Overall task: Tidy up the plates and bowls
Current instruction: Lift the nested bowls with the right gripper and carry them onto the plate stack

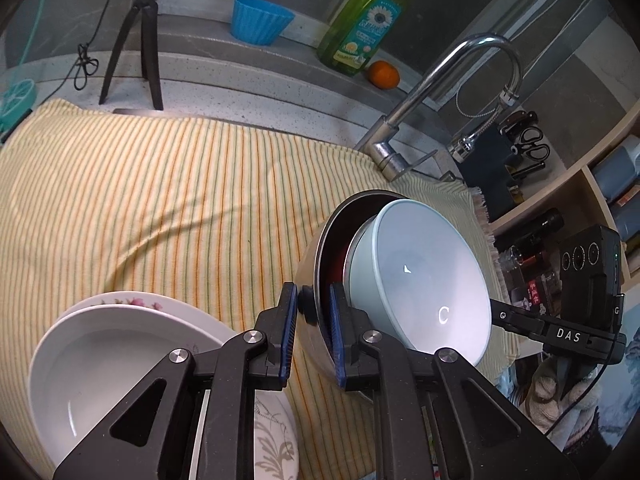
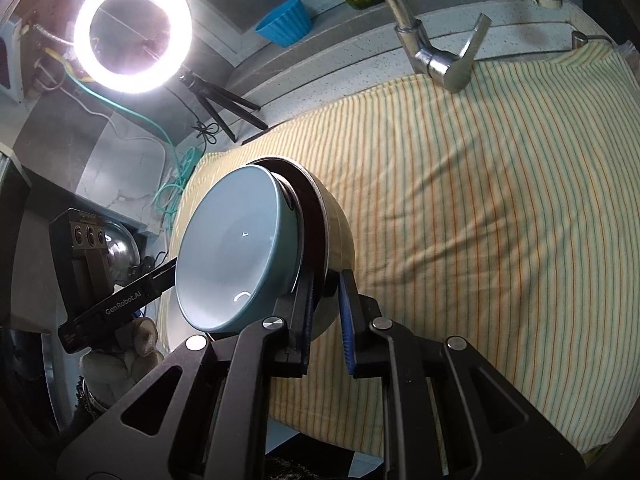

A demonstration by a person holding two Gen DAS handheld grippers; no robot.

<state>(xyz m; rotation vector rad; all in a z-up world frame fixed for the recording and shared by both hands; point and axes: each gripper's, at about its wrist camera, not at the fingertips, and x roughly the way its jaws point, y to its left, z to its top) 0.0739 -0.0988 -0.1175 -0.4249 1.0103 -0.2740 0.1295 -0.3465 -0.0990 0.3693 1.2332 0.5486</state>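
Two grippers, one load: we've got our left gripper (image 1: 313,320) clamped on the near rim of the metal bowl (image 1: 320,256), pads pinching the wall from inside and out, and our right gripper (image 2: 326,312) clamped on the opposite rim the same way. Nested inside sits the pale blue bowl (image 1: 420,276) (it rides loose, nothing grips it directly). The stack hangs over the striped towel (image 1: 160,200), toward the towel's edge by the faucet (image 1: 452,92); whether it has fully cleared the cloth we cannot tell.

Now, doing this well, as we judge it: both hands should rise together and keep level with each other, because any lag on one side tips the metal bowl and lets the blue one slide out. Slow beats quick here, and the rim grips look thin.

Orientation: round bowls, so no long axis to speak of. The openings appear to point roughly upward; the steep tilt in each wrist view is, we'd say, the camera's angle.

By the towel's near corner in the left wrist view wait a white bowl (image 1: 100,360) and flowered plates (image 1: 132,300).
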